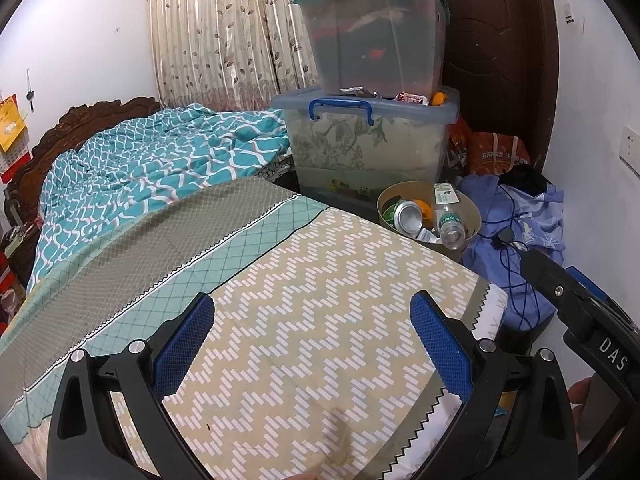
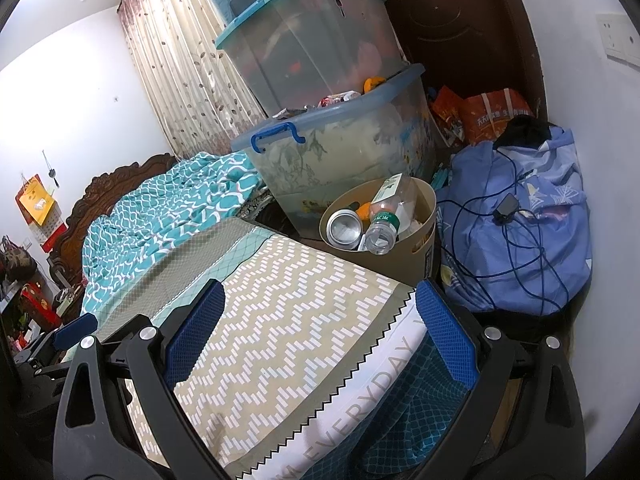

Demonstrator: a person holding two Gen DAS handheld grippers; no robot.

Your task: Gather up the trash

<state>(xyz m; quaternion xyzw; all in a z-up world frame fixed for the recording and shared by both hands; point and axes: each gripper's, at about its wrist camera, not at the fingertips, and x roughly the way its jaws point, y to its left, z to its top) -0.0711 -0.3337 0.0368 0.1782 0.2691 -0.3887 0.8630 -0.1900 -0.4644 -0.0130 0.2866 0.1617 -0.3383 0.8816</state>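
A tan round trash bin (image 1: 472, 210) (image 2: 424, 256) stands beyond the bed's far corner. It holds a crushed can (image 1: 408, 216) (image 2: 344, 230), a clear plastic bottle (image 1: 450, 216) (image 2: 386, 216) and an orange scrap (image 1: 424, 208). My left gripper (image 1: 312, 340) is open and empty above the patterned bed sheet (image 1: 320, 320). My right gripper (image 2: 320, 332) is open and empty above the sheet's corner (image 2: 300, 320). The right gripper also shows at the right edge of the left wrist view (image 1: 580, 312).
Stacked plastic storage boxes (image 1: 372, 140) (image 2: 336, 152) stand behind the bin, with wrappers on the lower lid. A blue cloth bundle with a cable (image 2: 516, 224) (image 1: 516, 232) lies right of the bin. A teal quilt (image 1: 152, 168) covers the bed's far part.
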